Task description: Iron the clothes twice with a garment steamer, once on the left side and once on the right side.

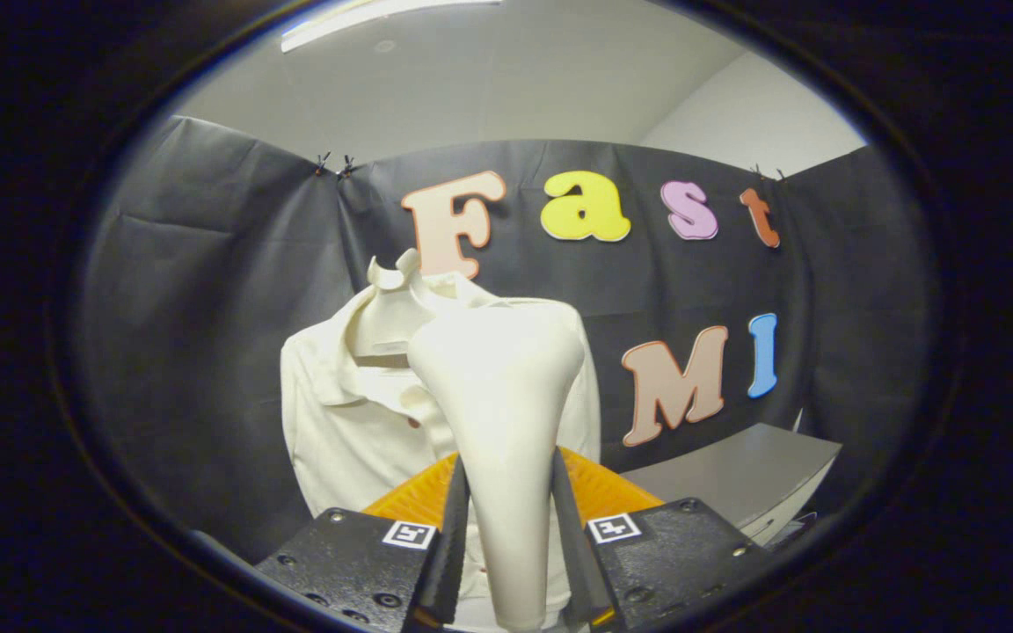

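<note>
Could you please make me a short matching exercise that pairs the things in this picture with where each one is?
Things:
1. steamer
2. shirt
3. table
4. gripper

Places:
A. hanging on the booth wall, beyond the fingers
B. off to the right of the shirt, against the wall
C. clamped between the two fingers, head up
D. shut on the steamer's handle

Pairs: 1-C, 2-A, 3-B, 4-D
</note>
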`<state>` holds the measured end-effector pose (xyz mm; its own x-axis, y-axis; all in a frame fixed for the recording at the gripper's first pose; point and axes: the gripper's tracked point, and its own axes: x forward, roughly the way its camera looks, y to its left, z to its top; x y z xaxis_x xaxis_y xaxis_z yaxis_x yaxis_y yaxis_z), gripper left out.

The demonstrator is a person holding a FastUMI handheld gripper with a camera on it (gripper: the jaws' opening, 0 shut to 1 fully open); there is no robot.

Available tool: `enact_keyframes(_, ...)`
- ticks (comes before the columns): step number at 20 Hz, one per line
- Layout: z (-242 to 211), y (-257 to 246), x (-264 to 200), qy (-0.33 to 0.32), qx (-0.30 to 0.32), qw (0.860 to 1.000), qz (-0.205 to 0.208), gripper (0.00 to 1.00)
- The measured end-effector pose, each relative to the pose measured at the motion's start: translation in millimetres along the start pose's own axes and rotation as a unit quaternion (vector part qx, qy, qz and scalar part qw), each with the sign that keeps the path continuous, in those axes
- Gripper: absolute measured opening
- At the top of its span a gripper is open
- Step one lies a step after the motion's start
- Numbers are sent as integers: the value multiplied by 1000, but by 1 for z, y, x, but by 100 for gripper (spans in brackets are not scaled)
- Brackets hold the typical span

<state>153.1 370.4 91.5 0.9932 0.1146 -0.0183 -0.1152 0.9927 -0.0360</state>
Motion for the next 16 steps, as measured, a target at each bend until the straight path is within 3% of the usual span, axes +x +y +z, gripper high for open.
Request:
enact_keyframes(9,-42,104,44,22,4,999,23,48)
enact_keyframes(16,-87,131,75,42,-8,999,8,49)
